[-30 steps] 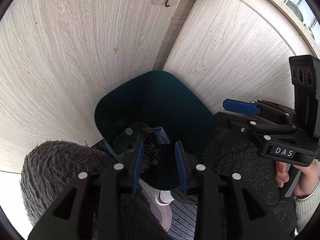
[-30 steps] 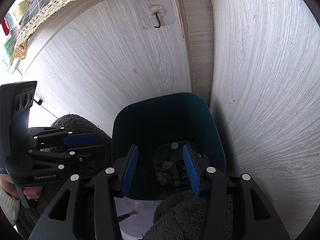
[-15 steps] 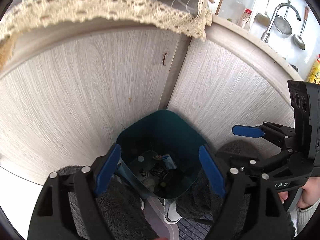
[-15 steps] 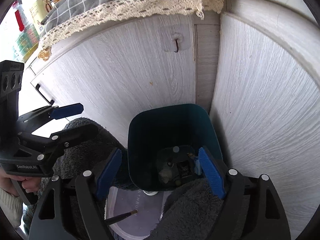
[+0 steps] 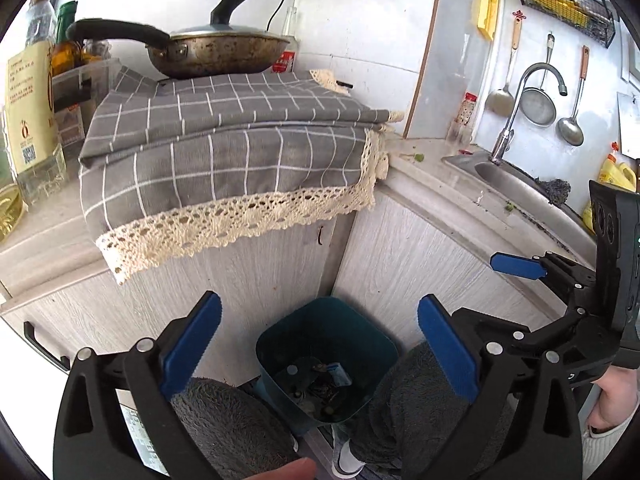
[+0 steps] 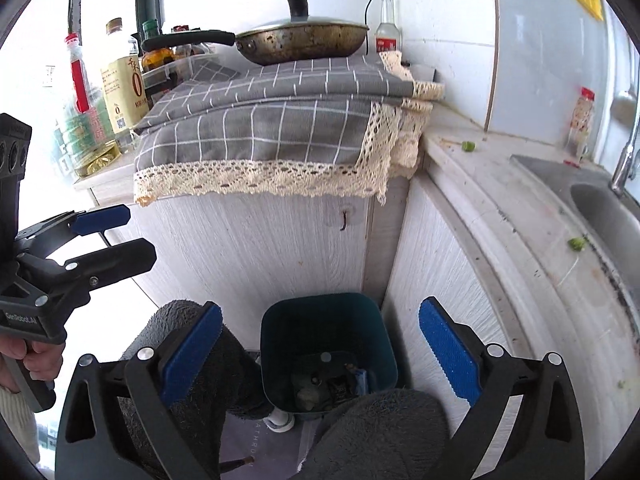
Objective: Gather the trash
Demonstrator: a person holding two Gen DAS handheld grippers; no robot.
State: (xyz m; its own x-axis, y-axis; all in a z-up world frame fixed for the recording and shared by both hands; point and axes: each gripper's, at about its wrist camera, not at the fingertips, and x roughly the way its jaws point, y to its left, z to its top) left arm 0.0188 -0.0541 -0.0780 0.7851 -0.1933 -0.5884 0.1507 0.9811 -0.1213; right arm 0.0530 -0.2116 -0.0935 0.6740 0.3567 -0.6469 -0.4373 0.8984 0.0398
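Both grippers empty over the bin, jaws opening

Low in each frame, the left gripper and right gripper have fingers spread wide and opening further with nothing between them, I'd guess because the trash already sits in the teal bin, wedged in the cabinet corner between the person's knees. Bin contents are too dark to identify. Farther up right, green scraps wait on the bench.

Teal bin between opening, empty right claw pads.
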